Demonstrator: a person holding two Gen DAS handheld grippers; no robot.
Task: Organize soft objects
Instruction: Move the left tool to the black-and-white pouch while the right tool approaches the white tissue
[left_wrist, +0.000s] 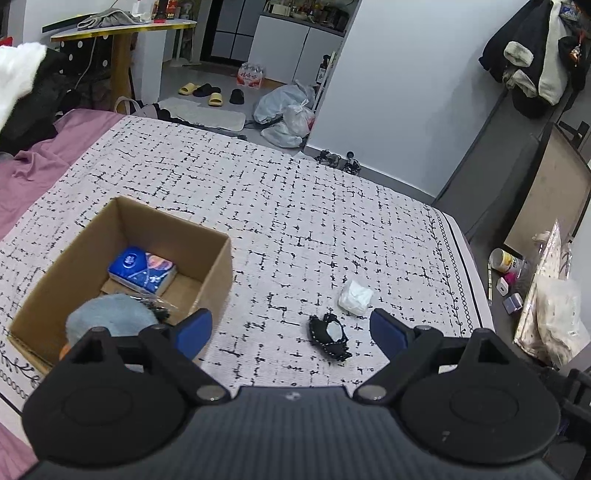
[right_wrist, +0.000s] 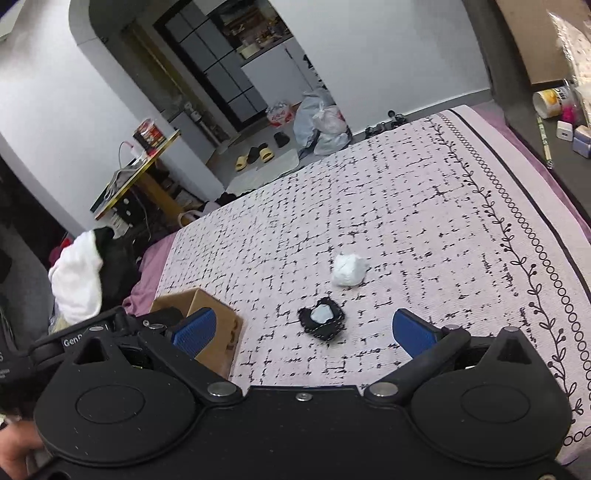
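A cardboard box (left_wrist: 216, 273) stands on the bed's patterned cover, with a blue tissue pack (left_wrist: 142, 271) and a grey-blue soft item (left_wrist: 110, 319) inside. A black soft item with a pale patch (left_wrist: 330, 336) lies on the cover to the box's right, and a crumpled white wad (left_wrist: 355, 297) lies just beyond it. My left gripper (left_wrist: 291, 334) is open and empty above the cover, between box and black item. My right gripper (right_wrist: 304, 334) is open and empty, with the black item (right_wrist: 323, 319) just ahead between its fingers, the white wad (right_wrist: 348, 274) farther on and the box (right_wrist: 218, 332) at its left finger.
The black-and-white cover (left_wrist: 295, 206) lies over a purple sheet (left_wrist: 33, 173). A pile of white and black clothes (right_wrist: 79, 277) sits at the bed's left. A side shelf with a cup and small items (left_wrist: 511, 275) runs along the right. Bags and slippers lie on the floor beyond.
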